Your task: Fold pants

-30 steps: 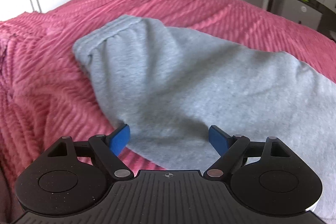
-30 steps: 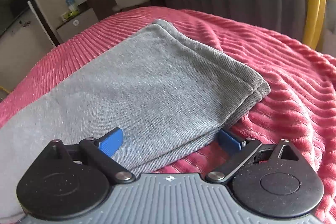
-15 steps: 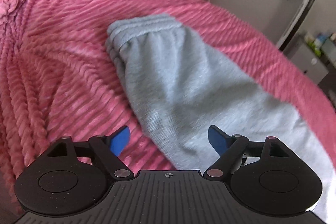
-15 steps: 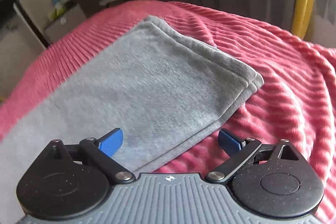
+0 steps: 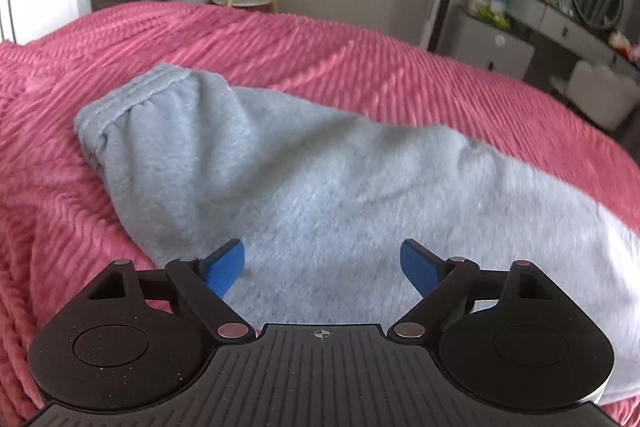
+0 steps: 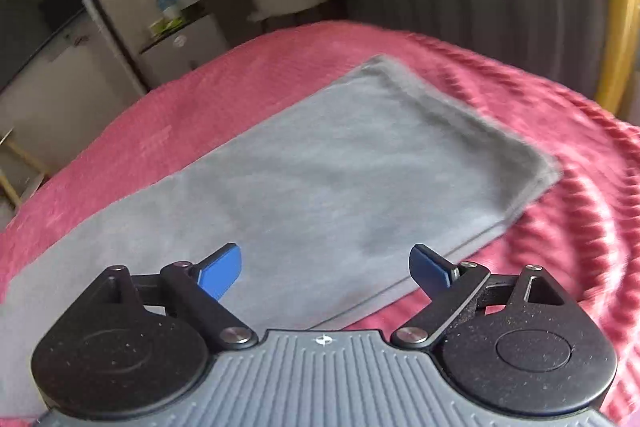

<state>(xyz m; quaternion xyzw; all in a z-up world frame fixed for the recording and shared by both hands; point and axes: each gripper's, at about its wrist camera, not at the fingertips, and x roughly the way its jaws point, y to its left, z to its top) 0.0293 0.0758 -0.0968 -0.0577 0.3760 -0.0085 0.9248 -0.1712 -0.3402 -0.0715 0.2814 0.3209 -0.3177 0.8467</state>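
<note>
Here, soft grey fleece pants [image 5: 320, 187] are laid flat and lengthwise on a bed covered by a ribbed pink plush blanket [image 5: 360, 59]. The elastic waistband [image 5: 132, 99] is seen at the far left, the stacked leg cuffs [image 6: 532, 167] at the far right. The left gripper [image 5: 322, 263] is held above the cloth, its jaws opening, nothing grasped. The right gripper [image 6: 325, 265] is likewise held above the legs, jaws closing slightly yet released.

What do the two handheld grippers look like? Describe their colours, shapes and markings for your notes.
The left gripper has a black ribbed body, the right gripper a grey ribbed one. Both carry a small crosshair mark, two round black housings, black linkage bars with silver pivot pins, and blue pads on the jaws.
</note>
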